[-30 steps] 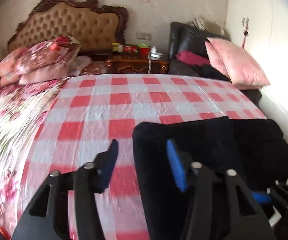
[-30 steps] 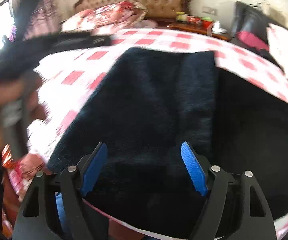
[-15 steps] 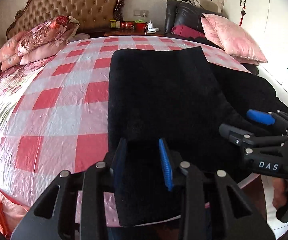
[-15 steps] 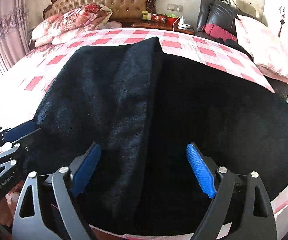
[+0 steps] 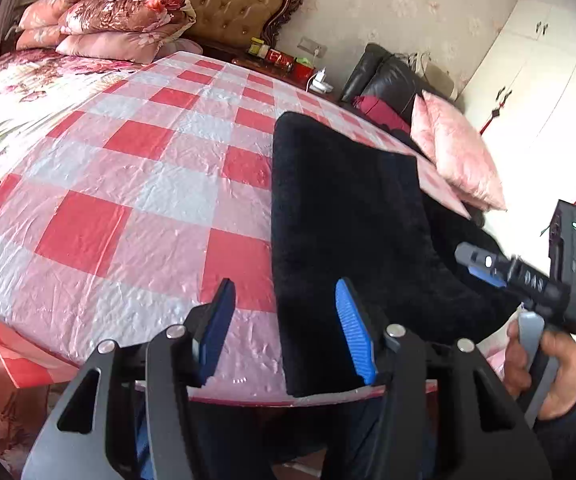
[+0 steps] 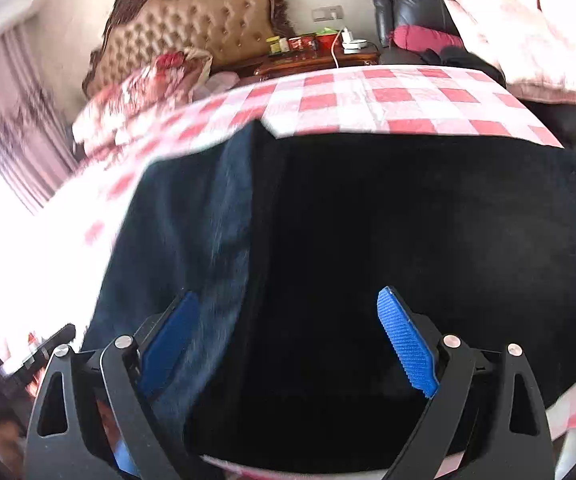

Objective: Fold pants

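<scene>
Both grippers hang spread and empty: our left gripper (image 5: pixel 286 330) straddles the near left edge of the black pants (image 5: pixel 339 216), our right gripper (image 6: pixel 288 344) hovers over them. The pants lie on the checkered cover (image 5: pixel 136 184), stretching toward 1 o'clock in the left view

Left gripper (image 5: pixel 286 330) released pants (image 5: pixel 347 216), fingers spread; right gripper (image 6: pixel 288 348) lifted.

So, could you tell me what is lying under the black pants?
The black pants lie on the red-and-white checked cover of the bed. The part of the cover beneath them is hidden.
</scene>
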Action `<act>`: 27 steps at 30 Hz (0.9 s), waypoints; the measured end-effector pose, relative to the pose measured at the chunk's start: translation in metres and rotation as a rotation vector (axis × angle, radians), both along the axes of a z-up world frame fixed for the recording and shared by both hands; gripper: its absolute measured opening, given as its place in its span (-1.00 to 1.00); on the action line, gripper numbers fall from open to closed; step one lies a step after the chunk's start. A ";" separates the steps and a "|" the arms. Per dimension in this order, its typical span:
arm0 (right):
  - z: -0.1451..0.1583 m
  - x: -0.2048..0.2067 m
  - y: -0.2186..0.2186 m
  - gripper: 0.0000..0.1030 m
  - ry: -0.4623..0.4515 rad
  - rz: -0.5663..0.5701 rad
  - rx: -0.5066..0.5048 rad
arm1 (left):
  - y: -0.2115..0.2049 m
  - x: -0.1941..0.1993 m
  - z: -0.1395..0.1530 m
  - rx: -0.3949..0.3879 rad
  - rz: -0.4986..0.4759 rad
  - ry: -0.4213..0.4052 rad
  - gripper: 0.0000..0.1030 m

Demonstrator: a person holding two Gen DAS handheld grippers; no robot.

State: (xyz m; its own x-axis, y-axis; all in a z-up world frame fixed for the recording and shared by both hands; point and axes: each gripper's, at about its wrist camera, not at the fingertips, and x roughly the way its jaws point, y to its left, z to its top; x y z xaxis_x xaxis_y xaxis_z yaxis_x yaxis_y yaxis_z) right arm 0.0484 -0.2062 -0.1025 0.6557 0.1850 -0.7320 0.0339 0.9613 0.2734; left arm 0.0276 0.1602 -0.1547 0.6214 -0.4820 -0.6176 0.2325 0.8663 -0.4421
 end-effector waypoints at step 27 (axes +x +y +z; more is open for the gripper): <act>-0.018 0.012 0.104 0.12 0.010 0.253 -0.275 | 0.024 -0.016 -0.035 -0.446 -0.064 0.205 -0.11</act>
